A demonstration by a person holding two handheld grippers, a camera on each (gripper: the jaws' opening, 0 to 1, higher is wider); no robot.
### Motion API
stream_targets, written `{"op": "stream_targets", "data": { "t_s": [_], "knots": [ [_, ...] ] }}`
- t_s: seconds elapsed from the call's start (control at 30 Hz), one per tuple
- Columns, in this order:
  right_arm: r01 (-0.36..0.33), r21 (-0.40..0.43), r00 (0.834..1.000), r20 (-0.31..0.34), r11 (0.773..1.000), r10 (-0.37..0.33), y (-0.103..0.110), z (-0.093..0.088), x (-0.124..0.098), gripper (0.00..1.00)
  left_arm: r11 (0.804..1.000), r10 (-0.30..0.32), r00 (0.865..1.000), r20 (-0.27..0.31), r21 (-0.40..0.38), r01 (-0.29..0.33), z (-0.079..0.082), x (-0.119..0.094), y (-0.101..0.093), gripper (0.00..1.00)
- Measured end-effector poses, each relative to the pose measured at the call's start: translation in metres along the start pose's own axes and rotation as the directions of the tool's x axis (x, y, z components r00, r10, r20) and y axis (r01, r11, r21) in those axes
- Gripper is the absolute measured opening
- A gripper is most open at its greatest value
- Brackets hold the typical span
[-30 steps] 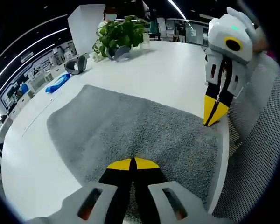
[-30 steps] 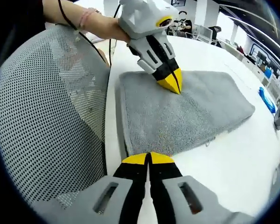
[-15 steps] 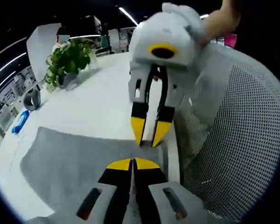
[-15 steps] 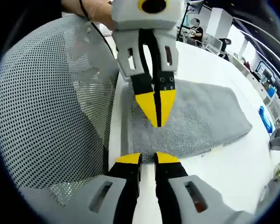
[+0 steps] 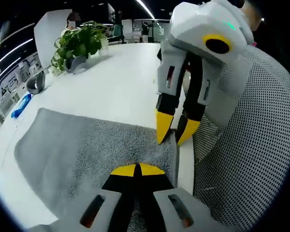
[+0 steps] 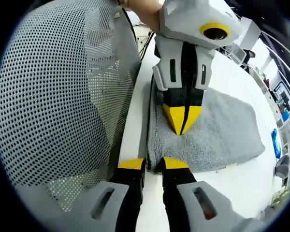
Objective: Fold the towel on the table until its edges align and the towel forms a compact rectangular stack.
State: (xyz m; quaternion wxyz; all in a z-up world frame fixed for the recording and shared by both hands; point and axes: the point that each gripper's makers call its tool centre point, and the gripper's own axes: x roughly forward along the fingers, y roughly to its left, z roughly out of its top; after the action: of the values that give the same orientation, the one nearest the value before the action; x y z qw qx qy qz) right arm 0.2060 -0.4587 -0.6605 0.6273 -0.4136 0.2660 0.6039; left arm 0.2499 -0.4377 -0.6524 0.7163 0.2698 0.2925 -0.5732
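Grey terry towel (image 5: 82,145) lies flat and folded on the white round table (image 5: 116,92), near edge running along the table rim next to the grey mesh-back chair (image 5: 246,159). In the right gripper view the same towel (image 6: 217,135) reads as a thick rectangle with layered edges, far corners roughly squared, the chair (image 6: 63,96) on the left.

Left gripper (image 5: 137,170): yellow tips pressed together, sitting low over the towel's near edge. Can't tell whether any cloth is pinched between them. From the right gripper view, the left gripper (image 6: 182,121) points down at the towel with tips together, touching or just above the pile near the chair-side edge; a hand (image 6: 142,7) holds it at the top.

Right gripper (image 6: 154,164): jaws slightly apart, a narrow gap between the yellow tips, placed at the towel's near corner by the table rim. Nothing visibly clamped. From the left gripper view, the right gripper (image 5: 176,131) comes in from the right with tips apart, straddling the towel's corner by the table edge; one tip is on the grey pile, the other is at the edge strip beside the chair.

Far side of the table: green leafy potted plant (image 5: 77,43), grey curved headset-like object (image 5: 36,82), blue object (image 5: 20,105) near the rim. All well apart from the towel. A person (image 5: 73,20) is behind the plant.
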Motion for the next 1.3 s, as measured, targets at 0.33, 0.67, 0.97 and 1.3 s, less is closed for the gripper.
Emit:
{"op": "stream_targets", "data": {
  "t_s": [0.33, 0.67, 0.97, 1.3],
  "knots": [
    [-0.054, 0.245, 0.996, 0.088, 0.968, 0.034, -0.01, 0.006, -0.012, 0.03, 0.995, -0.079, 0.99, 0.12, 0.066, 0.071, 0.037, -0.01, -0.025, 0.17],
    [-0.085, 0.397, 0.989, 0.145, 0.914, 0.029, -0.022, 0.007, -0.02, 0.02, 0.995, -0.087, 0.99, 0.108, 0.061, 0.08, 0.033, -0.011, -0.025, 0.2],
    [-0.093, 0.461, 0.984, 0.177, 0.883, 0.011, -0.036, 0.018, -0.028, 0.02, 0.981, 0.003, 0.999, 0.041, 0.194, -0.011, 0.026, 0.005, -0.021, 0.21],
    [0.093, 0.256, 0.984, 0.126, 0.962, -0.128, -0.053, 0.017, -0.035, 0.22, 0.994, 0.038, 0.996, 0.084, -0.11, -0.029, 0.026, 0.0, 0.003, 0.06]
  ]
}}
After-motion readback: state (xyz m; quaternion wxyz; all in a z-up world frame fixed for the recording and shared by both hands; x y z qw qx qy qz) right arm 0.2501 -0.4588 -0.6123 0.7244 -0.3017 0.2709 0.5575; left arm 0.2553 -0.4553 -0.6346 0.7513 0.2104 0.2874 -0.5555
